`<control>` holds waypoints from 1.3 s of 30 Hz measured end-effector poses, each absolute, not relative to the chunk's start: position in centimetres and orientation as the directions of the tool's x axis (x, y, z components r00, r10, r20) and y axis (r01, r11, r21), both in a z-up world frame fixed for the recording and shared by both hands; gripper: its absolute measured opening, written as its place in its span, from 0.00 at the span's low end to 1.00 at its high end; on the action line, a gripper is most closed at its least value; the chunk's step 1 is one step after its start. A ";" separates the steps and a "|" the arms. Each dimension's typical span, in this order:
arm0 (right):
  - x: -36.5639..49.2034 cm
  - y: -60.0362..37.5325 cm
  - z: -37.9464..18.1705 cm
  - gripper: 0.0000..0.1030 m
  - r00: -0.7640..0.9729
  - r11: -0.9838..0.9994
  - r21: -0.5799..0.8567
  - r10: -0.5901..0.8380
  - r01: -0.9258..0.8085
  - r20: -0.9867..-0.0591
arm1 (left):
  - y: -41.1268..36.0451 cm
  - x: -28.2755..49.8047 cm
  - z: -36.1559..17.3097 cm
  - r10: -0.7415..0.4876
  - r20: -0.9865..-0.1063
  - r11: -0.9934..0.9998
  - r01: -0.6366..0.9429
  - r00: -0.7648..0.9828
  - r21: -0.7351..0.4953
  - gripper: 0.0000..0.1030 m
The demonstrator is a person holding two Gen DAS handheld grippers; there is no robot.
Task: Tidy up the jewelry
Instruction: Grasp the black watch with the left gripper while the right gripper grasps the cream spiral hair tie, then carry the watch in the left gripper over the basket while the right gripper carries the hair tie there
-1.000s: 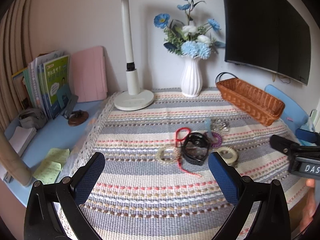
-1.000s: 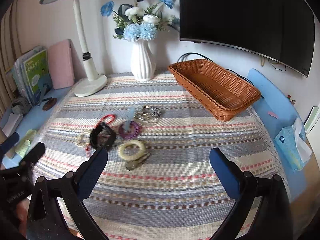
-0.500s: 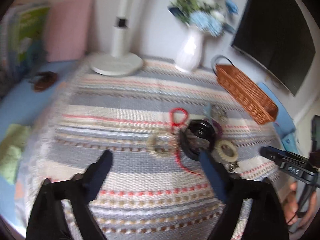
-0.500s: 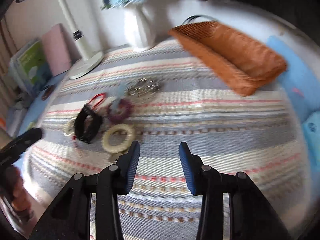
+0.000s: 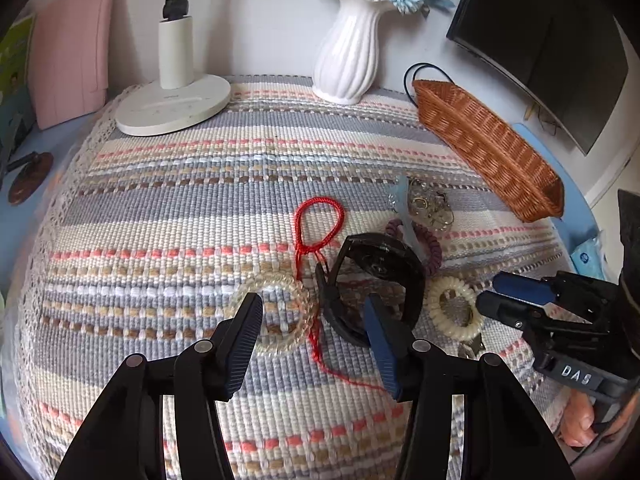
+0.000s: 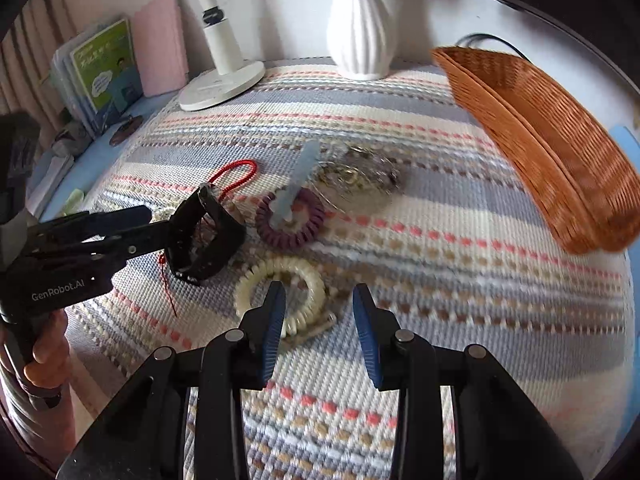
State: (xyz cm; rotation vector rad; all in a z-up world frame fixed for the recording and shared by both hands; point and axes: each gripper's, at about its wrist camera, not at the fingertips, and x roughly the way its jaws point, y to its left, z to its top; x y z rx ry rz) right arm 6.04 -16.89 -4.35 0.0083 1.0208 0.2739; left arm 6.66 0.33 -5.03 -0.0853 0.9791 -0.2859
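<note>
We are hovering the left claw (image 5: 312, 334), spread, over the black watch (image 5: 374, 280) lying mid-worktop, band looping toward us, right claw (image 6: 318, 320) spread above the cream coil (image 6: 280, 292).

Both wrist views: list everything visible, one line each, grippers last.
Black watch: 1, black, mat centre.
Red cord bracelet: 1, red, behind watch.
Clear coil ring: 1, clear, beside watch.
Cream coil ring: 1, cream, near mat front.
Purple coil ring: 1, purple.
Metal jewelry pile: silvery, blurred.
Wicker basket: 1, brown.
Vase: 1, white.
Lamp: 1, white.
Striped mat: 1.
Left gripper: open, at watch.
Right gripper: open, at cream ring.
</note>
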 end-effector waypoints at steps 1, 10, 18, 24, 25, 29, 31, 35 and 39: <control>6.4 -16.5 -4.5 0.38 0.489 0.965 0.123 0.225 -0.232 -0.843 | 0.1 7.0 -5.1 -0.269 -0.809 0.961 0.199 0.522 -0.192 0.53; 6.6 -14.5 -6.0 0.14 0.508 0.964 -0.011 0.131 -0.266 -0.852 | -1.7 8.5 -6.3 -0.214 -0.836 0.969 0.217 0.505 -0.117 0.30; 6.0 -16.3 -5.1 0.13 0.529 0.970 0.051 0.172 -0.236 -0.831 | -2.5 8.3 -5.9 -0.185 -0.826 0.972 0.221 0.532 -0.075 0.18; 5.1 -18.5 -3.3 0.13 0.566 0.975 0.093 0.194 -0.203 -0.801 | -2.0 6.4 -4.1 -0.271 -0.794 0.955 0.256 0.545 -0.151 0.18; 4.8 -18.9 -2.9 0.13 0.575 0.976 0.096 0.194 -0.196 -0.795 | -2.1 6.1 -3.8 -0.284 -0.788 0.951 0.263 0.546 -0.161 0.18; 3.8 -20.5 -1.2 0.13 0.611 0.978 0.125 0.204 -0.169 -0.765 | -2.7 4.5 -1.5 -0.333 -0.760 0.934 0.308 0.558 -0.183 0.18; 3.3 -21.6 -0.4 0.13 0.631 0.978 0.135 0.205 -0.157 -0.748 | -3.5 4.0 -0.1 -0.375 -0.740 0.917 0.343 0.559 -0.205 0.18; 2.6 -23.6 0.2 0.13 0.648 0.981 0.154 0.194 -0.118 -0.737 | -4.5 3.6 0.5 -0.399 -0.737 0.903 0.372 0.545 -0.214 0.18; 2.1 -25.1 -0.4 0.13 0.639 0.980 0.176 0.192 -0.090 -0.745 | -5.3 4.4 -3.3 -0.385 -0.798 0.906 0.353 0.463 -0.232 0.18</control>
